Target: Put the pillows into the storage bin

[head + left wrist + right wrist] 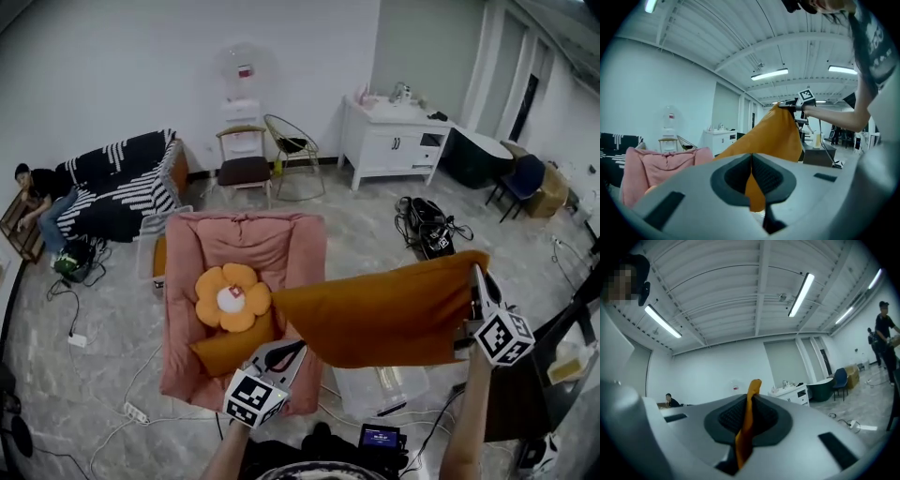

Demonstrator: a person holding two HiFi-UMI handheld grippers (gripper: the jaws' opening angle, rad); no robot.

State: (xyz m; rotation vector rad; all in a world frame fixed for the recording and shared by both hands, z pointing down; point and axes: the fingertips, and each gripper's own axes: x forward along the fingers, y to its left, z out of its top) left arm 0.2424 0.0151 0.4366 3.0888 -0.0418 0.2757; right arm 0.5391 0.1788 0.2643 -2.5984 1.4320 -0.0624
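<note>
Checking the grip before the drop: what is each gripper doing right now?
Left gripper: closed on the orange pillow.
Right gripper: closed on the same pillow.

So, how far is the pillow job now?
Nothing looks done: the clear bin shows no pillow inside. In hand: the left gripper and right gripper each pinch a corner of the orange pillow. Left: the flower pillow and second orange pillow on the pink armchair.
</note>
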